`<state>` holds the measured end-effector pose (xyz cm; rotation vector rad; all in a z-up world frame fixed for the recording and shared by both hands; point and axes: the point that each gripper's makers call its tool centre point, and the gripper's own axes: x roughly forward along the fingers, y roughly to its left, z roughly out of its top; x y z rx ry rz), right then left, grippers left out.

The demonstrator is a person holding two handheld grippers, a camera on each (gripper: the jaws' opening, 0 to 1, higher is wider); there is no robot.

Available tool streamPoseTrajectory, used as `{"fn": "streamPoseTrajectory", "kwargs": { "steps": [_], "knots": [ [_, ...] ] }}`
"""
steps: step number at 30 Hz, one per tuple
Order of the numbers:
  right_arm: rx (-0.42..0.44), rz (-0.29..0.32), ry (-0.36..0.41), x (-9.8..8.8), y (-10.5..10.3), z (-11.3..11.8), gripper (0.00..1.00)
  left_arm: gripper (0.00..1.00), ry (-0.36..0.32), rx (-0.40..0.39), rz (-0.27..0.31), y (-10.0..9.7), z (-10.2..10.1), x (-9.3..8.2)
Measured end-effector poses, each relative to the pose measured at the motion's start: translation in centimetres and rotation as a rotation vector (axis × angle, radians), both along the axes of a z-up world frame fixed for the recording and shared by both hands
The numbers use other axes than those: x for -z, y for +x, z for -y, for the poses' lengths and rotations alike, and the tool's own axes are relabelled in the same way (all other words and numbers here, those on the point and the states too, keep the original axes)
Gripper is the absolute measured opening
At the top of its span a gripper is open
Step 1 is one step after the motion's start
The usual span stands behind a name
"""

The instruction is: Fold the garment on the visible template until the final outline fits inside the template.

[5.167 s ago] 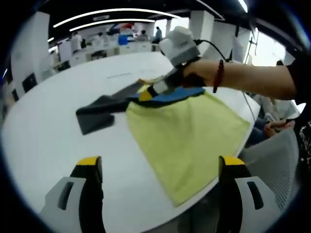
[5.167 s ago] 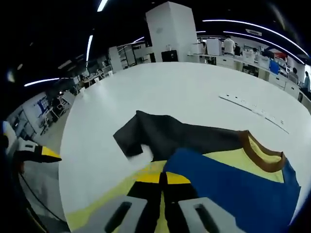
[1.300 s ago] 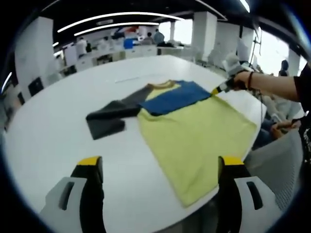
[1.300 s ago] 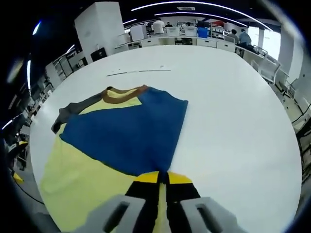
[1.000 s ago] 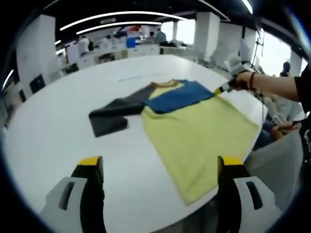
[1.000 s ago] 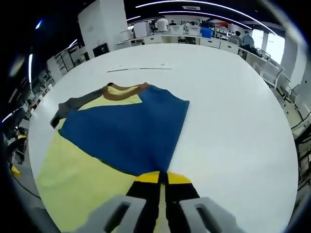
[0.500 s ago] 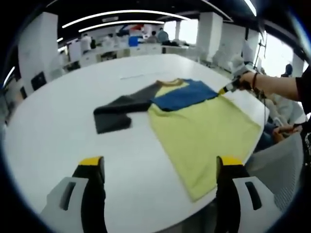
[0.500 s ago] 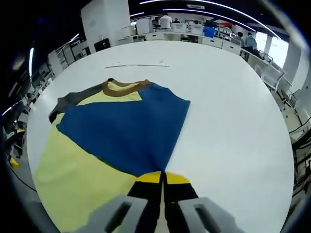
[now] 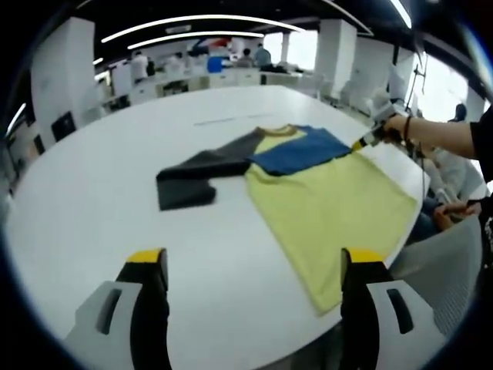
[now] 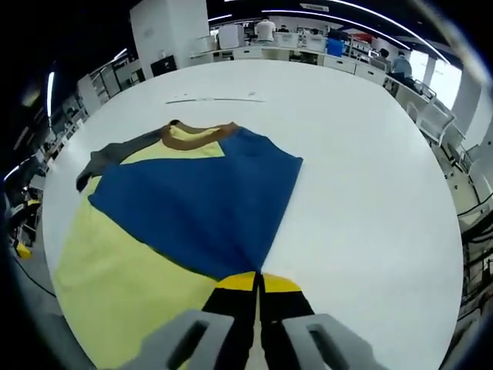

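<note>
A T-shirt lies flat on the white table [image 9: 85,200]: yellow body [image 9: 331,208], brown collar [image 9: 276,129], dark grey sleeve [image 9: 192,181] spread to one side, blue sleeve [image 9: 300,150] on the other. My left gripper [image 9: 254,262] hovers open above the table, well short of the shirt, with nothing between its fingers. In the right gripper view the blue sleeve [image 10: 200,200] fans out from the collar [image 10: 196,132] and narrows to a tip, and my right gripper [image 10: 259,281] is shut on that tip. The right gripper [image 9: 370,137] also appears in the left gripper view, held by a hand at the shirt's far side.
The yellow hem [image 9: 327,297] reaches the table's near edge. A grey chair [image 9: 447,262] stands just past that edge. A thin line mark [image 10: 212,99] lies on the table beyond the collar. Desks and people [image 10: 266,31] are far in the background.
Five seconds ago the right gripper was over the shirt's middle near the grey sleeve; it has drawn the blue sleeve out to the opposite side. Over the last second it has hardly moved; the left view drifted.
</note>
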<state>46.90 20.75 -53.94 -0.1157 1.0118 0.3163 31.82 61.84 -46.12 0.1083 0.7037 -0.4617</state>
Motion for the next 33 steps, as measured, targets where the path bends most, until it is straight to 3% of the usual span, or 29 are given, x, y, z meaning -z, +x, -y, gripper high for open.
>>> {"fn": "streamPoseTrajectory", "kwargs": {
  "steps": [10,15,18,22,29,33],
  "knots": [
    [0.006,-0.012,-0.006,0.0,0.0,0.1,0.00,0.88,0.002,-0.004,-0.004,0.2,-0.2,0.1],
    [0.082,-0.006,0.024,-0.2,0.1,0.2,0.00,0.88,0.002,-0.018,-0.009,0.5,-0.5,0.2],
    [0.122,0.051,0.045,-0.9,0.5,0.1,0.10,0.87,0.000,-0.029,-0.002,0.9,-0.6,0.1],
    [0.186,0.066,0.144,-1.8,0.3,-1.0,0.29,0.87,0.003,-0.043,-0.001,1.3,-0.9,0.1],
    [0.146,0.105,0.163,-3.6,0.0,-2.3,0.57,0.81,-0.020,-0.080,0.024,2.7,-1.0,-0.1],
    [0.114,0.123,0.161,-4.5,-0.5,-2.9,0.69,0.77,-0.019,-0.091,0.042,3.8,-1.3,-0.3]
  ]
}}
